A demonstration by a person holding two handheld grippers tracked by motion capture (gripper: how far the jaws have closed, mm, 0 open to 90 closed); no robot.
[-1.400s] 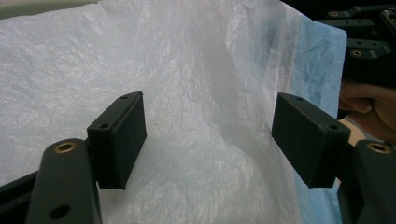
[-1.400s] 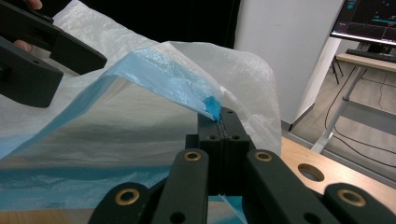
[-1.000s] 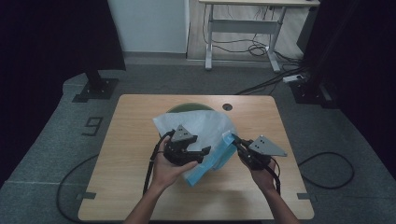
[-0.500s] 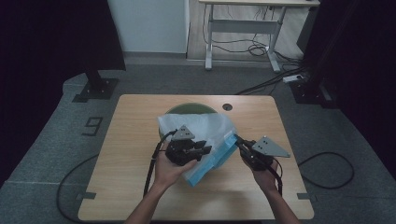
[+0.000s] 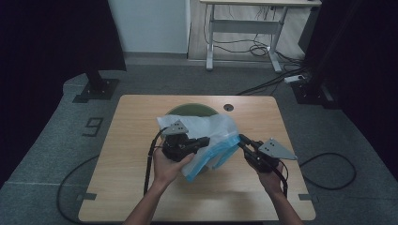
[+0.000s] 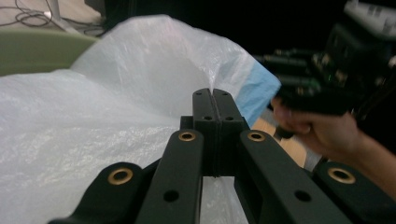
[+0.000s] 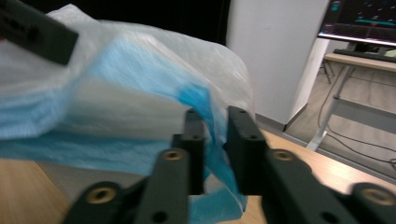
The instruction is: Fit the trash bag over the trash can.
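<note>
In the high view a translucent plastic bag (image 5: 211, 140) with a blue band along its mouth lies over the middle of the wooden table (image 5: 122, 187). Its long axis runs from the pale closed end at the far left, just beside a green round object (image 5: 190, 109), down to the blue edge nearer the person. That green object sits behind the bag and is partly covered by it; a small dark hole (image 5: 228, 107) in the tabletop lies to the right of it, well clear of the bag. The left gripper (image 5: 202, 141) rests on the bag from its left side, and the right gripper (image 5: 243, 139) reaches the bag's blue edge from the right. Beyond the table stand a desk frame (image 5: 244, 35) with loose cables and a dark stand base (image 5: 96, 89).

In the left gripper view the jaws are pressed together with a thin fold of the bag (image 6: 140, 93) rising from between their tips. The white film spreads left of the jaws; the blue band shows just right of them, with the right hand (image 6: 322, 130) and its gripper beyond.

In the right gripper view the jaws stand slightly apart, and the blue strip of the bag (image 7: 140, 98) hangs down in the gap between them. Whether they pinch it I cannot tell. The bag's bulk fills the space left of the jaws; a white wall (image 7: 275, 51) stands behind.
</note>
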